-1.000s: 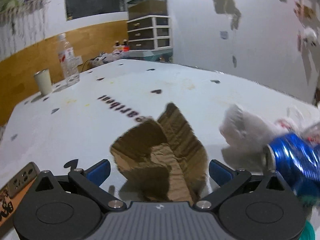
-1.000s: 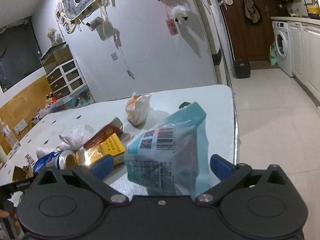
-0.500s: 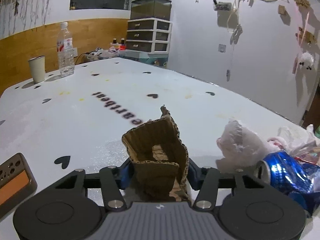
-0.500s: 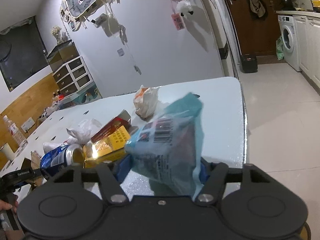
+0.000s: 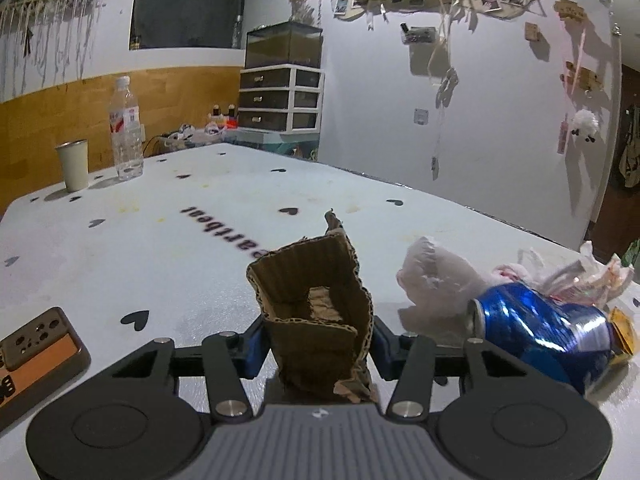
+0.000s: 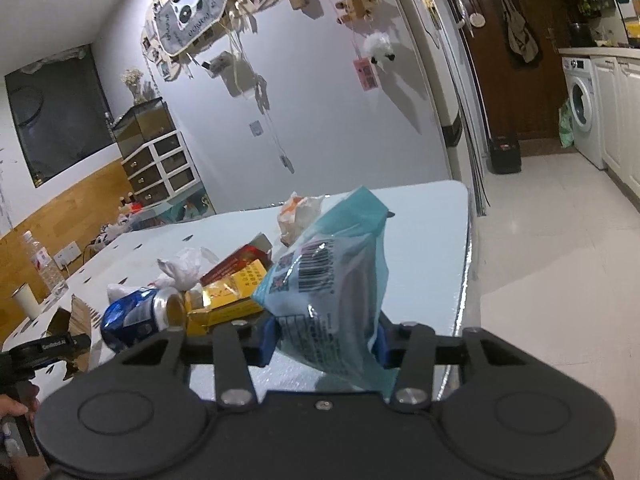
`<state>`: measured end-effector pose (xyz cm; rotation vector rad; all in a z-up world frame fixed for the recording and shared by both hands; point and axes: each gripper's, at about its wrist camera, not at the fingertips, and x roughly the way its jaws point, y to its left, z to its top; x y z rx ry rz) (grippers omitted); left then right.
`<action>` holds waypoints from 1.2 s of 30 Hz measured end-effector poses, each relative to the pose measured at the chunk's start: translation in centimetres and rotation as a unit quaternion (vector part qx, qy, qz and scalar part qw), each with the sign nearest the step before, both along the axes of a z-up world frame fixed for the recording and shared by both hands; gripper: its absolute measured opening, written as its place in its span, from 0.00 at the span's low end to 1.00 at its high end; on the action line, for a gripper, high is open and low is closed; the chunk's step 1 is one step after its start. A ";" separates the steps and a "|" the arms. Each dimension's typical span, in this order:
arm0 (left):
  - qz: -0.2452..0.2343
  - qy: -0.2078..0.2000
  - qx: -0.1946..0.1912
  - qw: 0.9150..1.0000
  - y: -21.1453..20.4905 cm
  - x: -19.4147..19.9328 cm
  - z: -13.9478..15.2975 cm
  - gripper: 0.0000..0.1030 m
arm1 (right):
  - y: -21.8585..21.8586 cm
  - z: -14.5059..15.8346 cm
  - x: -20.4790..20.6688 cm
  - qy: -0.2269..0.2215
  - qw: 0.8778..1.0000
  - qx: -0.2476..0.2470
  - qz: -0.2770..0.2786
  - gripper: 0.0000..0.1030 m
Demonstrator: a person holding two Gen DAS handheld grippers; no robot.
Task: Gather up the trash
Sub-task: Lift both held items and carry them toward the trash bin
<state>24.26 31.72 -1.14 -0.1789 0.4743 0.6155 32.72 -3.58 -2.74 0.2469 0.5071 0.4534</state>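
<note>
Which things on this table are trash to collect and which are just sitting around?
Trash for the job: cardboard scrap in the left hand-held gripper; teal snack bag, right hand-held gripper closing on it; crushed blue can; crumpled tissue; yellow packet; red box.

Just lying about: water bottle; white cup; drawer unit.

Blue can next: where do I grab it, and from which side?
Grip the blue can across its mid-body, coming from above with fingers either side. It lies on its side, dented, open end towards the cardboard, its far end pressed against the yellow box, so an end-on approach looks blocked.
</note>
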 end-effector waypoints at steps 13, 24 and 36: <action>-0.060 -0.035 0.016 0.997 -5.6 -4.3 2.3 0.50 | -2.6 0.9 -4.5 -0.022 1.000 -0.007 -0.013 0.46; -0.140 -0.027 0.040 0.989 -13.3 -6.7 4.7 0.51 | -6.2 2.3 -8.3 -0.037 0.998 -0.011 -0.044 0.46; -0.224 -0.037 0.046 0.973 -23.2 -8.8 5.4 0.51 | -12.2 3.5 -12.8 -0.073 0.992 -0.056 -0.090 0.47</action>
